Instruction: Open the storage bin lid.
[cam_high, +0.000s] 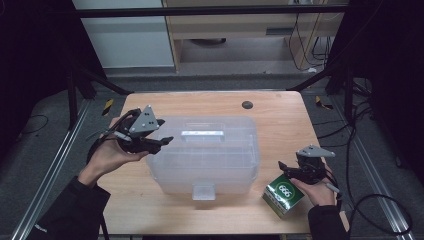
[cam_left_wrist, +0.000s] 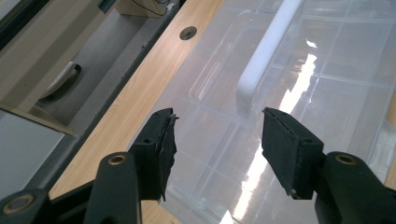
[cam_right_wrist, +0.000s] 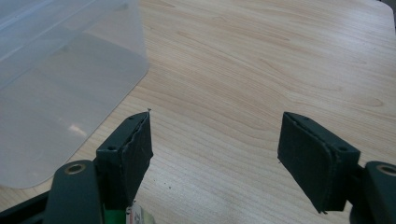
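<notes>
My left gripper (cam_left_wrist: 217, 135) has its 2 jaws spread with nothing between the pads, hanging over the left end of the clear storage box (cam_high: 205, 155) and aimed toward the white handle (cam_left_wrist: 264, 56) on its lid, which runs up the middle of the left gripper view. I judge I am lining up on that handle or the lid edge, so the jaws are parted wide enough to take it.

My right gripper (cam_right_wrist: 215, 140) also has its jaws spread and pinches nothing; bare desk (cam_right_wrist: 261, 60) lies between the pads, and a corner of the box fills the upper left of that view. In the high view this gripper (cam_high: 290, 169) sits at the lower right, just above the green carton (cam_high: 283, 195), which stands on the desk beside the box's right end. I judge it waits there, ready for the carton once the lid is open.
</notes>
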